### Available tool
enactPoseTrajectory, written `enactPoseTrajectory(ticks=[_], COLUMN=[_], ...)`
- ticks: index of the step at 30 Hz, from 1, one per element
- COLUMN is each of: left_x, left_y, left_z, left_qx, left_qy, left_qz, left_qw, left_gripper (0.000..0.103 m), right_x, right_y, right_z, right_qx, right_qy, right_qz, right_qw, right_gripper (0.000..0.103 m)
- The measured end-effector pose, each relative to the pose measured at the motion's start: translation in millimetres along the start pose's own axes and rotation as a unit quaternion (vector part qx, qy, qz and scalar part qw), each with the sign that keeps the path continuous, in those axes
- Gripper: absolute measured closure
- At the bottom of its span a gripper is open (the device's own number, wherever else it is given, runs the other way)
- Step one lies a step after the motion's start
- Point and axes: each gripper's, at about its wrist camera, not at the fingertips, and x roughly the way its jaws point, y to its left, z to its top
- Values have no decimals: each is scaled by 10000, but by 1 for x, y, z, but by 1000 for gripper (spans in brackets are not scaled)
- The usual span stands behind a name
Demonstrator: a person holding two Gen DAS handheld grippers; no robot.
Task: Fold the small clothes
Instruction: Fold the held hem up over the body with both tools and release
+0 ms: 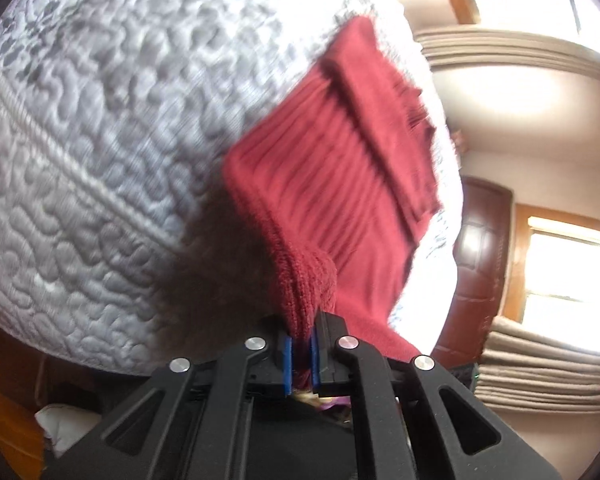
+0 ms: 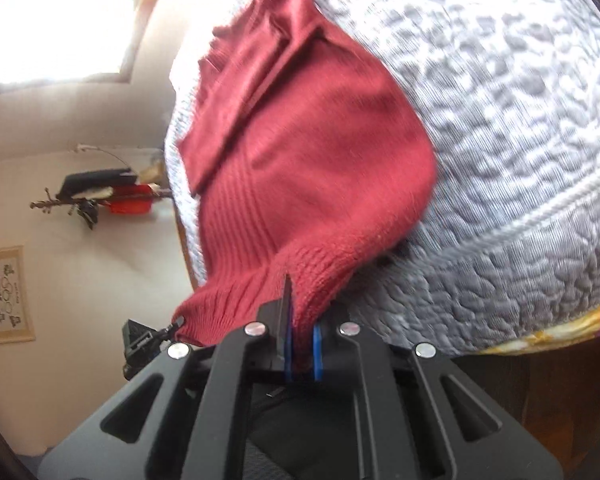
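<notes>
Both tongs are clamped on the ribbed hem of the red knit garment (image 1: pixel 332 168): your left tongs (image 1: pixel 300 360) pinch it at the bottom centre of the left wrist view, and your right tongs (image 2: pixel 302 354) grip the same edge at the bottom centre of the right wrist view, blue pads (image 2: pixel 318 350) pressed against the knit. Between the two grips the hem hangs off the near edge of the quilted mattress (image 1: pixel 100 140), while the rest of the garment lies up across the mattress top toward the middle and upper part of each frame.

You look to be mid-fold. One sleeve or side panel (image 2: pixel 236 92) already lies doubled over the body, showing as a long strip in the upper middle of the right wrist view. Carrying the hem up over the body appears to be what remains, followed by smoothing it flat.

The knit is soft and a little fuzzy, with vertical ribbing down the body and a tighter ribbed band at the hem. Motion blur hides finer detail.
</notes>
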Motion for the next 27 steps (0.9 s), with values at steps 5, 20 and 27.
enactPoseTrajectory(ticks=[5, 20, 27], left_x=[0, 73, 115], left_y=[-25, -102, -101], left_z=[35, 174, 221], left_qx=[-142, -649, -839], left_qy=[-218, -335, -263], left_qz=[-598, -808, -478], left_qw=[9979, 9940, 9950], left_gripper=[97, 97, 97], right_x=[-10, 33, 69], right_y=[21, 63, 52], right_z=[32, 169, 225], right_qx=[91, 488, 870], right_qy=[-317, -476, -201], right_qz=[420, 321, 158], right_qw=[9986, 9972, 9959], right_gripper=[97, 97, 97])
